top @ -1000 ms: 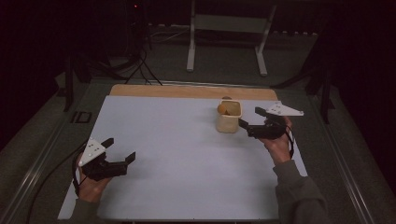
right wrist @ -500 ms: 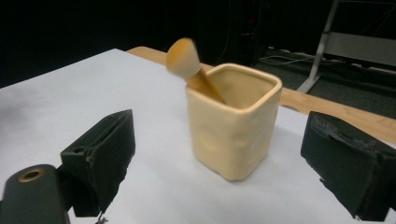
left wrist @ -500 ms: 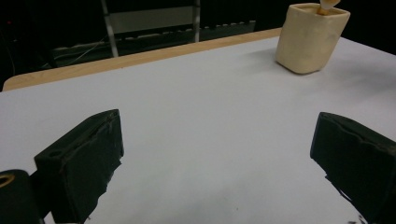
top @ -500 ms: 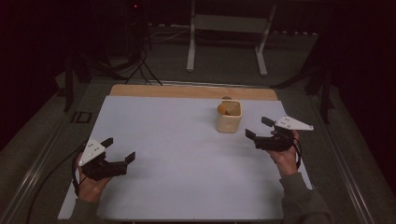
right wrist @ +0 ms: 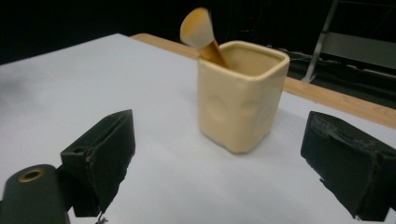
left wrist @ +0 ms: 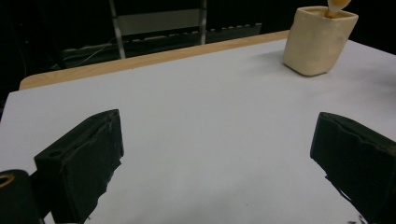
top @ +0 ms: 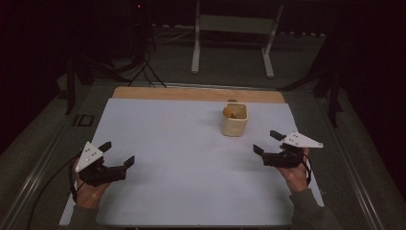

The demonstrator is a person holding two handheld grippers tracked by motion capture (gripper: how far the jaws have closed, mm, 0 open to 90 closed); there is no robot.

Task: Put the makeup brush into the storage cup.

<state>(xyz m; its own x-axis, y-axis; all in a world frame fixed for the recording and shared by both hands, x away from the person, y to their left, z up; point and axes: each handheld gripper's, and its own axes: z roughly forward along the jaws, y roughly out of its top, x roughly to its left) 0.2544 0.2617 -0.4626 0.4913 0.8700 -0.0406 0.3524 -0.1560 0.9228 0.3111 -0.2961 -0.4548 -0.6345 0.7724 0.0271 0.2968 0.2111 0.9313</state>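
While low in the high view, left gripper [top: 117, 153] at lower left of the frame, held in a hand [top: 88, 191], jaws spread wide with nothing between. Same wide gap seen in the left gripper view [left wrist: 215, 154], only bare white mat [left wrist: 196, 121] between the black jaws. At lower right of the high view, right gripper [top: 266, 142], jaws likewise apart and empty, resting over the mat, well clear of the cup [top: 234, 120]. Farther up, right of centre, cream cup standing upright on the mat, near its far edge. Inside it, a brush [right wrist: 201, 32], orange bristle head up, leaning toward the upper left in the right gripper view. Beyond the mat, wooden table edge [top: 191, 92], then a dark floor with a white stand [top: 234, 28] at the top of the frame.
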